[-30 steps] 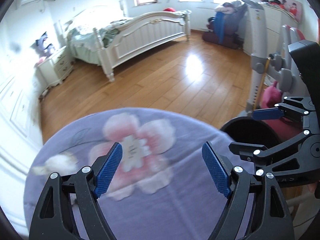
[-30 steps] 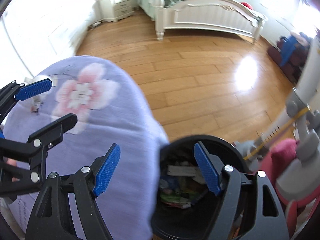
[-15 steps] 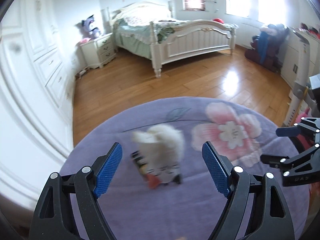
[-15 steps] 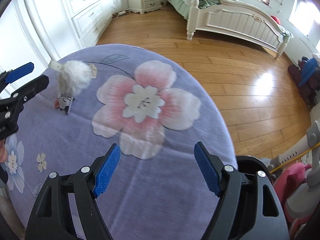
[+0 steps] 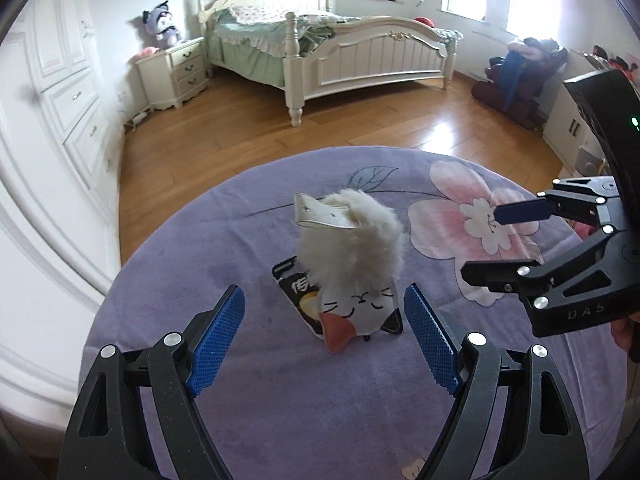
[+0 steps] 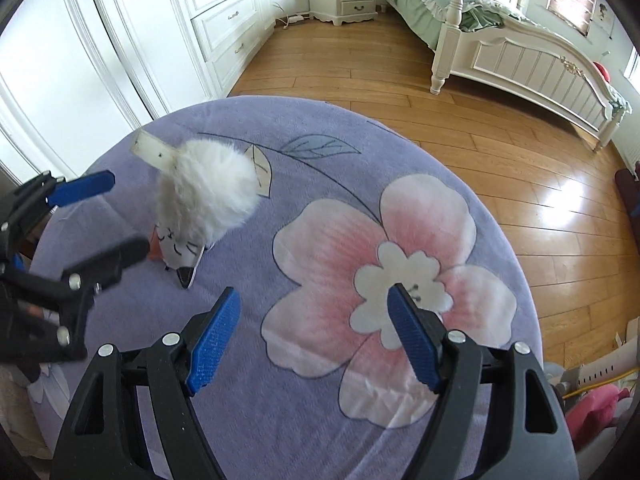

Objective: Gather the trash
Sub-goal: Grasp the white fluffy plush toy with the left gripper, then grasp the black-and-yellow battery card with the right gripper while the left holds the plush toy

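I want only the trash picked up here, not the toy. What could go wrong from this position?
1. The black wrapper lies partly under the fluffy cat toy; the open left gripper is lined up on both and may grab the toy instead.
2. Pulling the wrapper could topple the toy.
3. The open right gripper hangs close by; they might collide.

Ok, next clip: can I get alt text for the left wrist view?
The open left gripper hovers over a fluffy white cat-face plush lying on a black snack wrapper on a purple floral tablecloth. The right gripper, also open, reaches in from the right; a white bed and wooden floor lie beyond.
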A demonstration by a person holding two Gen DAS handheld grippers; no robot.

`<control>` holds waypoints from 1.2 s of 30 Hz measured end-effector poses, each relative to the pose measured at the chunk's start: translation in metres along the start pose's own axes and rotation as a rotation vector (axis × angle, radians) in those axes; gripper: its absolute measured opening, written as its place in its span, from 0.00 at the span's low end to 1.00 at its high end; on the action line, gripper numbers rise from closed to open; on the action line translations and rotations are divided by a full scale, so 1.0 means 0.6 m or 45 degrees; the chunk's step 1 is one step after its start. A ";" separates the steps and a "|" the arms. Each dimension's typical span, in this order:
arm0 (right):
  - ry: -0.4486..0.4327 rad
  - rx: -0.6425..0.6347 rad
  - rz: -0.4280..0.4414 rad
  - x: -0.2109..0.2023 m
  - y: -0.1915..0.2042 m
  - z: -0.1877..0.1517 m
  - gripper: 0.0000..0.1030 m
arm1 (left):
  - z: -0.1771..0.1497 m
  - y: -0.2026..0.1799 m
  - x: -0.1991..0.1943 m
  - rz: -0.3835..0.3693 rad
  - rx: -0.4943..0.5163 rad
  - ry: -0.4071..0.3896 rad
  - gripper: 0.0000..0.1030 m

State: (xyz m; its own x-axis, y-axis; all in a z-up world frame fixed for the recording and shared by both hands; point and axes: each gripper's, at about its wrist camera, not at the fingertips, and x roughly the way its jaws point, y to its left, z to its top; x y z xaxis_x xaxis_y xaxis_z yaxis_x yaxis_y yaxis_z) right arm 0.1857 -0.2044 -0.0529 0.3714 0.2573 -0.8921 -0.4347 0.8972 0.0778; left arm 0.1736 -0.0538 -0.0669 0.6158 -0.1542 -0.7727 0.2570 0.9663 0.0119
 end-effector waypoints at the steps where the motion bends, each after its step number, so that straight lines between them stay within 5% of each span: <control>1: -0.003 0.006 0.001 0.001 -0.002 0.004 0.73 | 0.002 -0.004 0.008 0.000 0.004 0.006 0.79; 5: -0.013 0.029 -0.011 -0.001 -0.015 0.006 0.73 | 0.022 -0.014 0.050 0.013 0.011 0.035 0.79; 6: -0.013 0.032 -0.014 -0.002 -0.017 0.005 0.73 | 0.029 -0.016 0.063 0.011 0.009 0.055 0.73; 8: -0.007 0.037 -0.021 -0.002 -0.021 0.002 0.73 | 0.037 -0.020 0.076 -0.063 -0.003 0.080 0.38; 10: 0.002 0.038 -0.024 0.000 -0.025 -0.001 0.68 | 0.037 -0.019 0.076 -0.074 -0.026 0.068 0.36; 19: -0.003 -0.006 0.030 0.001 0.000 0.008 0.66 | 0.001 0.068 -0.026 -0.096 -0.143 -0.006 0.34; 27: 0.057 -0.032 0.123 0.050 0.086 0.044 0.67 | -0.037 0.109 -0.068 0.081 -0.134 0.023 0.34; 33: 0.077 -0.130 -0.011 0.095 0.161 0.068 0.93 | -0.061 0.130 -0.085 0.101 -0.154 0.024 0.34; 35: 0.049 -0.121 -0.025 0.101 0.165 0.076 0.92 | -0.064 0.132 -0.088 0.104 -0.153 0.019 0.34; 36: 0.041 -0.120 -0.025 0.100 0.165 0.075 0.82 | -0.065 0.134 -0.090 0.101 -0.154 0.017 0.34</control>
State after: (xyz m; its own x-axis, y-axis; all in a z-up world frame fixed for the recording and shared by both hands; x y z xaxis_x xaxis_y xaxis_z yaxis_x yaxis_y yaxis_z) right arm 0.2020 -0.0841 -0.0788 0.3545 0.2266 -0.9072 -0.5035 0.8638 0.0189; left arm 0.1322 0.0401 -0.0491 0.6203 -0.0747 -0.7808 0.1157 0.9933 -0.0031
